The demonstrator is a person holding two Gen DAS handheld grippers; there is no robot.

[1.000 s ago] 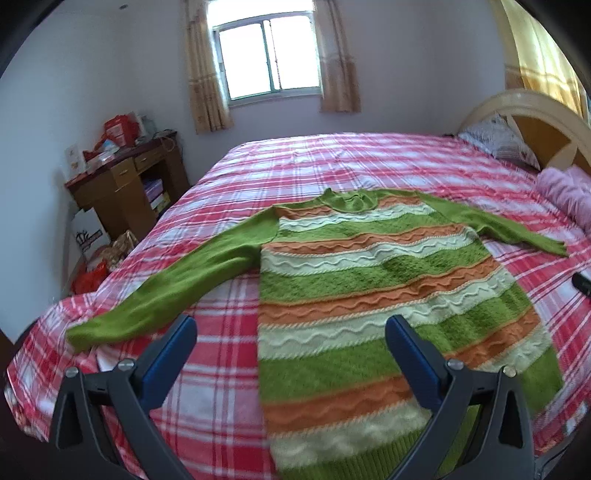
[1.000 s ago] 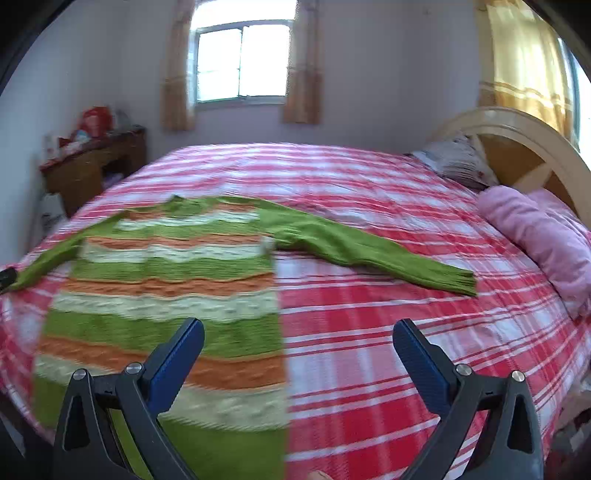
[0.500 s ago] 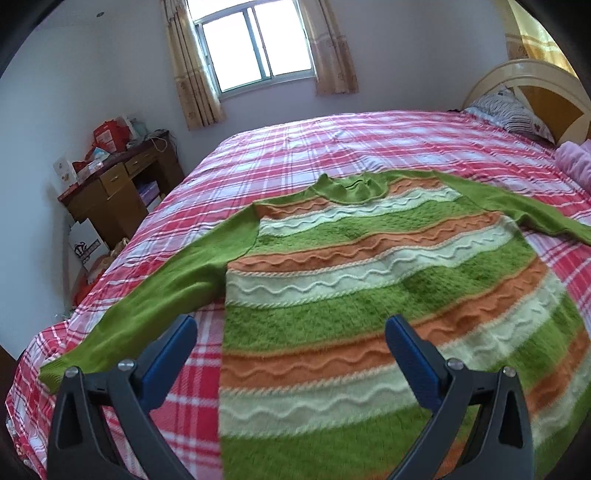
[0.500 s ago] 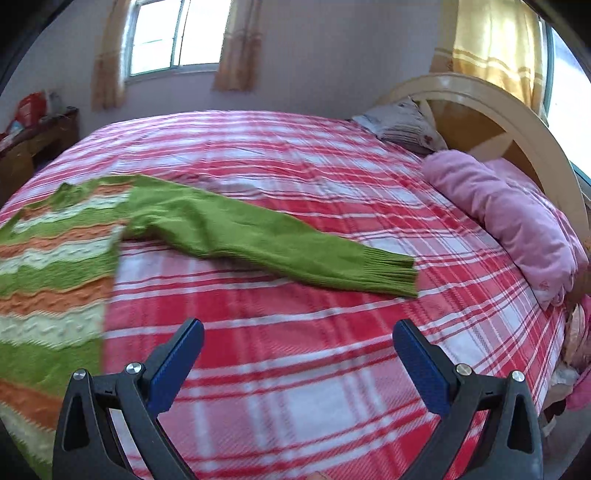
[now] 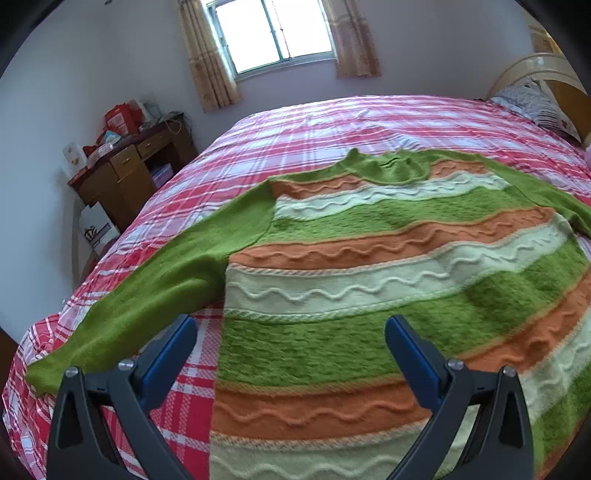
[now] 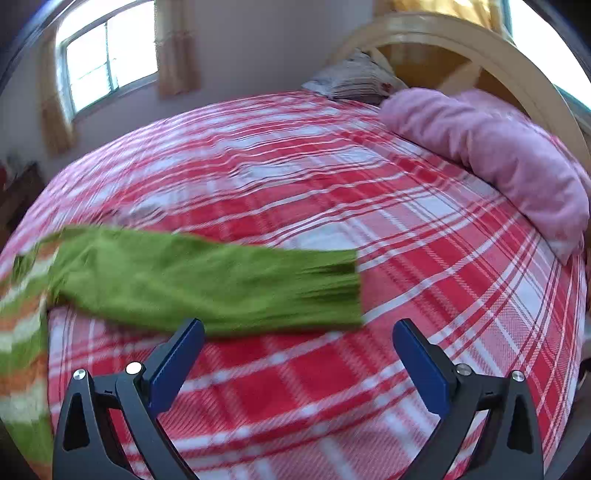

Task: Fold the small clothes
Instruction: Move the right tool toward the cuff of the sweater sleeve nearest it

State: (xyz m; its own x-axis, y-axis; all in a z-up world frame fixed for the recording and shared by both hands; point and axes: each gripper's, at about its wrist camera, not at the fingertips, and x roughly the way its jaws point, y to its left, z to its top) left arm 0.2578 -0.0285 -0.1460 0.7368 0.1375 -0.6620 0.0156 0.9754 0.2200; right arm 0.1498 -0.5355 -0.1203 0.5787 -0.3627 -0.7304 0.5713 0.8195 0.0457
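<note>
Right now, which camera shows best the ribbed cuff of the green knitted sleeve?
The right wrist view: the cuff lies whole on the red plaid bedspread, though blurred, ahead of the open right gripper. The left wrist view shows only the other sleeve's end, partly behind the open left gripper.

Curtained window (image 5: 275, 35) — plaid bed (image 5: 332, 122)

No text can be read. The white bag (image 5: 96, 229) beside the wooden desk (image 5: 133, 166) carries a dark printed logo (too small and blurred to make out), and the red boxes (image 5: 123, 116) on top show no legible lettering.
</note>
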